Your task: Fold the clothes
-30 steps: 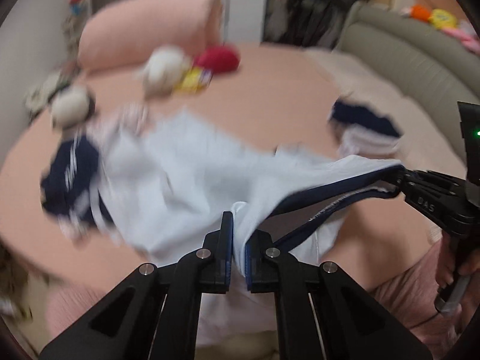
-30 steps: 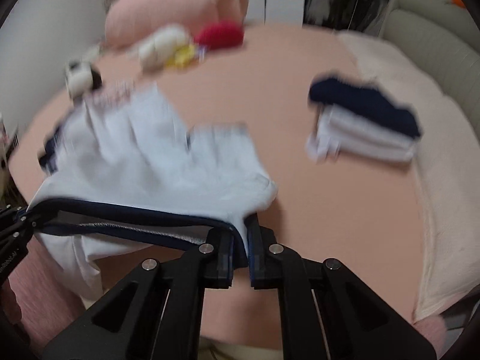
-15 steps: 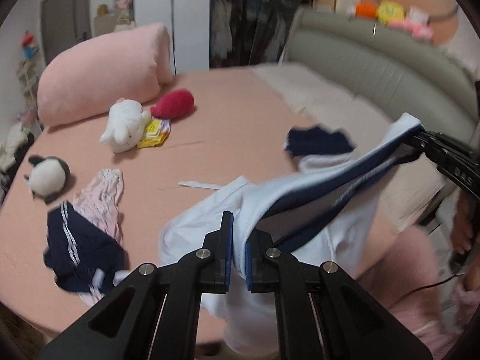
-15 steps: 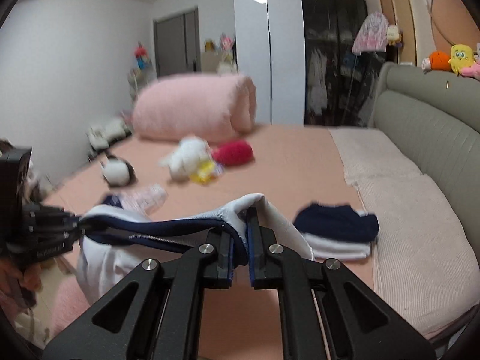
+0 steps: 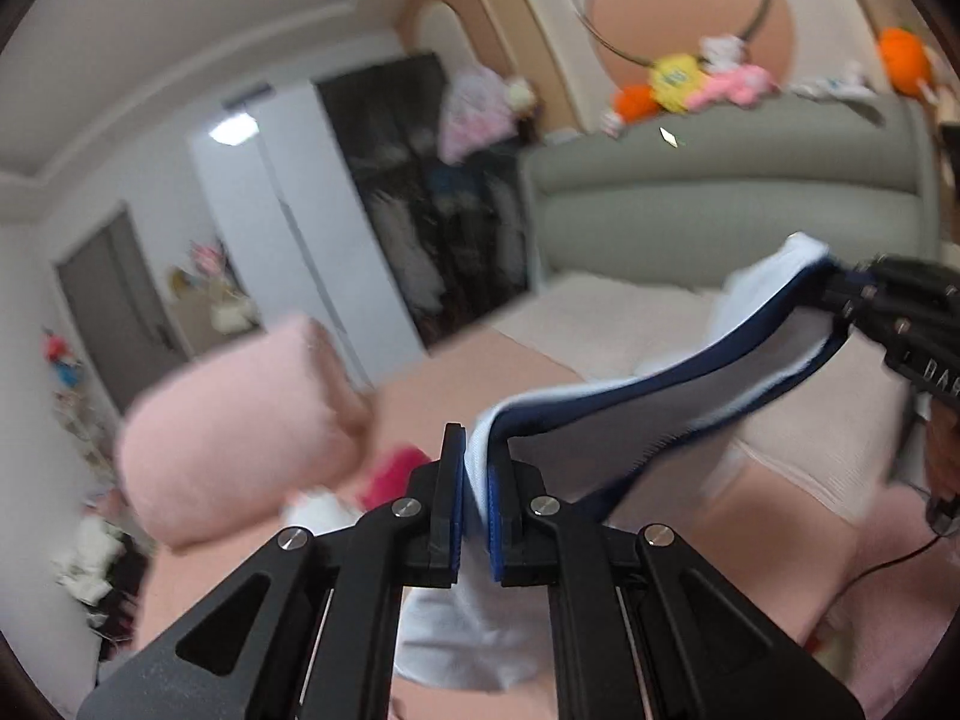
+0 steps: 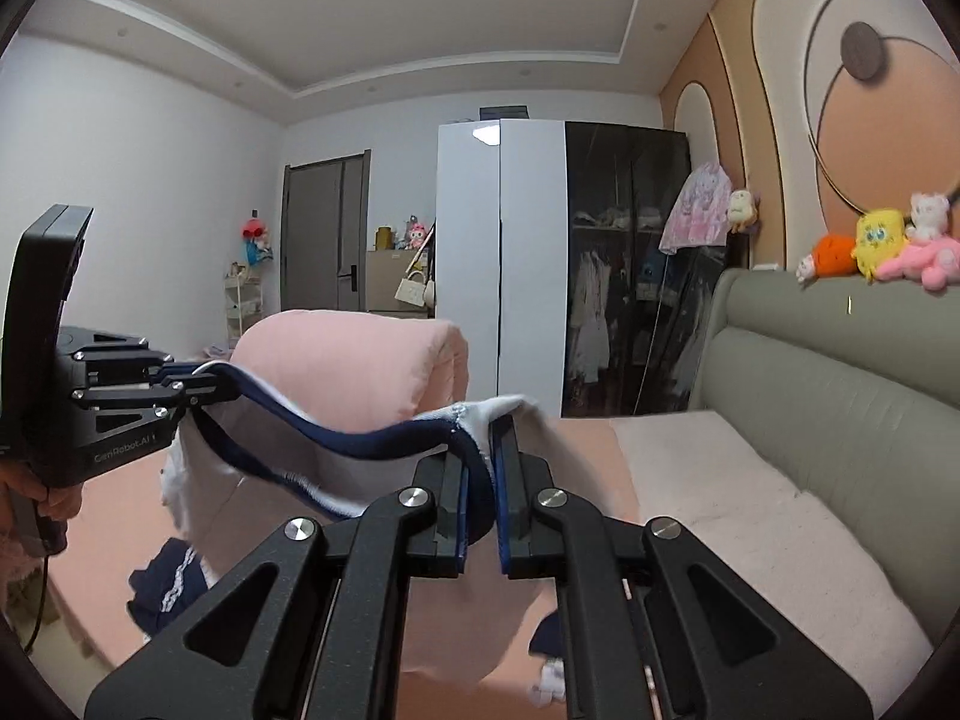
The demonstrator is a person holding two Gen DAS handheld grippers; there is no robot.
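Clearly early: left gripper [image 5: 477,504] and right gripper [image 6: 480,492] each clamp white garment [image 6: 336,450] waistband aloft; no fold made, navy clothes [image 6: 165,591] at 8 o'clock wait.

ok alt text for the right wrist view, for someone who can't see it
The right gripper is shut on the navy-trimmed edge of a white garment, held up over a pink bed, with the left gripper clamping the same edge at the far left. Behind are a rolled pink duvet, a wardrobe and a grey headboard topped with plush toys.

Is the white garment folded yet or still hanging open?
Hanging open: white garment sags between left gripper and right gripper, above the bed.
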